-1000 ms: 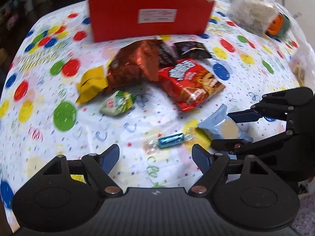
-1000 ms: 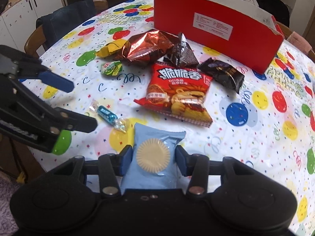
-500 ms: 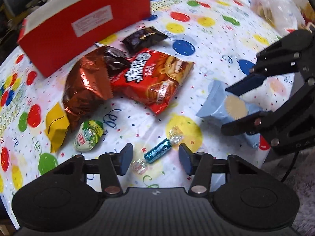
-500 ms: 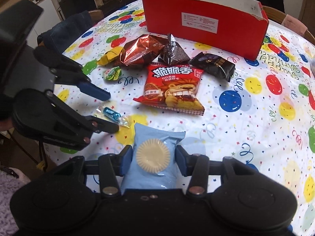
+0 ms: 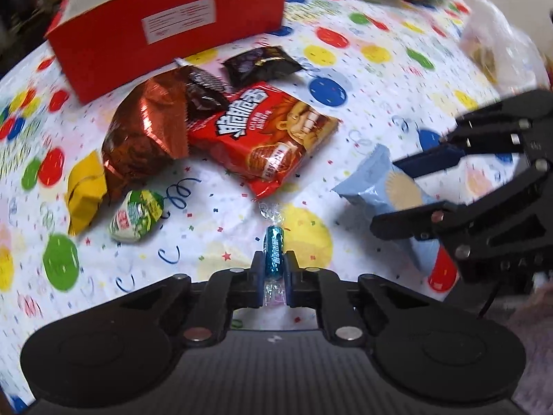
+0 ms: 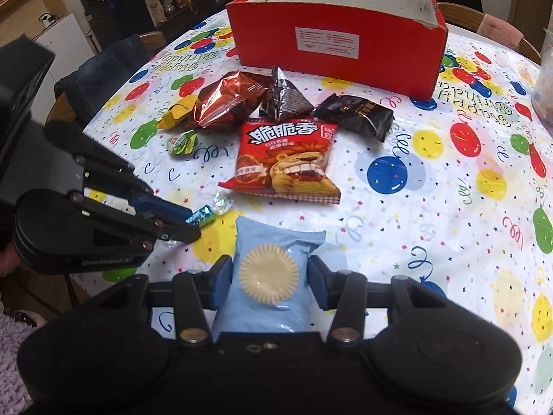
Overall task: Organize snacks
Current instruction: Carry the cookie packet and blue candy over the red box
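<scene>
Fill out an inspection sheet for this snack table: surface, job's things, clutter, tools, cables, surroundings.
Surface: round table under a balloon-print cloth.
Job's things: red box, open top; red lion bag, copper bag, two dark packets, yellow and green candies loose before it.
Clutter: clear bags at the far edge.
Tools: left tool has just closed on the blue candy; right tool grips the pale blue packet.
Cables: nothing seen.
Surroundings: chairs, cabinets.
</scene>
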`<state>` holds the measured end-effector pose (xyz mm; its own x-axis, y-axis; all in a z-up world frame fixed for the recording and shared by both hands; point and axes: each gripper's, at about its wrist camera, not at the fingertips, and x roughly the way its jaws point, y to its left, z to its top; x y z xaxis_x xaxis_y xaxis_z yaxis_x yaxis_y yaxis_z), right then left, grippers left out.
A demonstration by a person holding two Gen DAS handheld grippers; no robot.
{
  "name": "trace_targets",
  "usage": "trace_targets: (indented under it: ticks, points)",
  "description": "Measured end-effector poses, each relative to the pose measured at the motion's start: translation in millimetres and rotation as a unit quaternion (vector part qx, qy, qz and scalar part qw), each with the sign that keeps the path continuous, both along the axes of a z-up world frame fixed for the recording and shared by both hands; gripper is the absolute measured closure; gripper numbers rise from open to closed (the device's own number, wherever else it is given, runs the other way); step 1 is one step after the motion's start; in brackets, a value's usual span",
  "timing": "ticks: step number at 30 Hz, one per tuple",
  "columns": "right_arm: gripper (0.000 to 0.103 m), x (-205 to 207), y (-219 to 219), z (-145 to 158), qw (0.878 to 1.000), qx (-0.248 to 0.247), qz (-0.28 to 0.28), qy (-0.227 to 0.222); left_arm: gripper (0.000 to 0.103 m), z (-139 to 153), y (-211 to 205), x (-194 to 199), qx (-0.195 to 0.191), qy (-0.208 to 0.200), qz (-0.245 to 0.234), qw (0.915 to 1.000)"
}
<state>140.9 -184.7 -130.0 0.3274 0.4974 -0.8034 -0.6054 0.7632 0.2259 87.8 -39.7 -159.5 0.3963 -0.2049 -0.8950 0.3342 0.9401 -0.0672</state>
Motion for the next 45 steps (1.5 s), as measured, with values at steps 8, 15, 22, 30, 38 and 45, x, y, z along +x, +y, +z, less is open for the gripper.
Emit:
trace_targets:
  ticks: [8,15,22,30,38,45]
  points:
    - [0.057,1.0,-2.5,9.6,1.000,0.001,-0.018,-0.005,0.092,2.3,18.5,-5.4,-0.039,0.011,0.086,0.9954]
    - [0.057,6.8,-5.1,25.7,0.999,0.012,-0.036,-0.013,0.092,15.7,35.0,-9.0,-0.041,0.005,0.128,0.9910]
    - [0.057,21.1,-5.1,46.7,0.998,0.031,-0.046,-0.026,0.092,46.3,40.3,-2.6,-0.043,-0.027,0.145,0.9881]
    - [0.057,58.9,-12.2,82.4,0.995,0.064,-0.065,-0.045,0.092,86.3,43.9,24.1,-0.042,-0.052,0.165,0.9840]
    - [0.057,110.1,-15.2,111.1,0.991,0.076,-0.080,-0.075,0.092,117.1,48.7,69.9,-0.045,-0.073,0.184,0.9792]
    - [0.057,156.9,-8.7,128.0,0.989,0.082,-0.079,-0.095,0.092,136.1,48.8,119.6,-0.028,-0.090,0.193,0.9766]
